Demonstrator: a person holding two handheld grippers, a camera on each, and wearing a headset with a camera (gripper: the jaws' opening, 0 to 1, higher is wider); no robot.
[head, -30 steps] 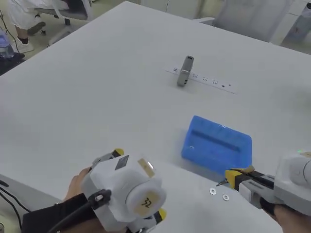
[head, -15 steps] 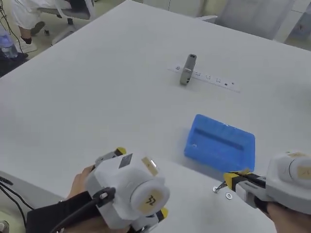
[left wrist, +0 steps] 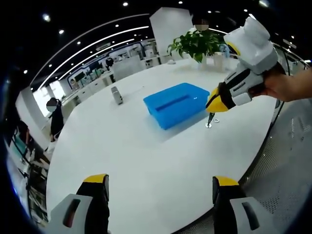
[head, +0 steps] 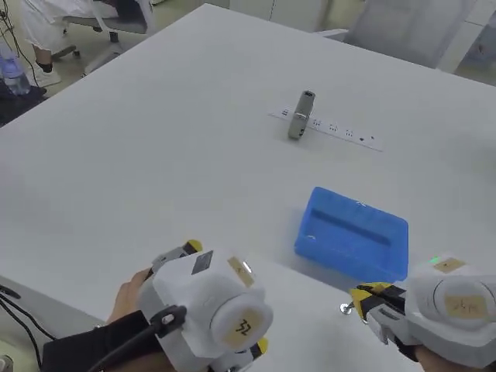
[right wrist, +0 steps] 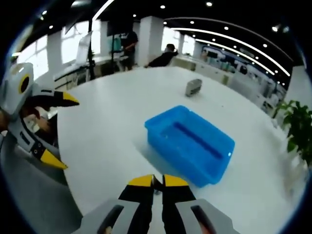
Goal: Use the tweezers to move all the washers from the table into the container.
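The blue container point(head: 353, 232) sits on the white table point(head: 170, 155), also seen in the right gripper view as the container point(right wrist: 190, 141). My right gripper point(head: 363, 298) is shut on thin tweezers, whose dark tip point(left wrist: 209, 118) points down at two small washers point(left wrist: 208, 126) just in front of the container point(left wrist: 175, 103). In the head view one washer point(head: 345, 308) lies beside the yellow jaws. My left gripper point(head: 225, 294) hovers at the near left, open, with nothing between its jaws point(left wrist: 161, 183).
A grey block point(head: 301, 115) stands on a flat white power strip point(head: 341, 130) at the far middle of the table. The table's near edge point(head: 46, 298) runs past the left hand. Chairs and a person are beyond the far left corner.
My right gripper has dropped lower and nearer the washers, now covering one in the head view. The left gripper has stayed about where it was; the camera shifted slightly.
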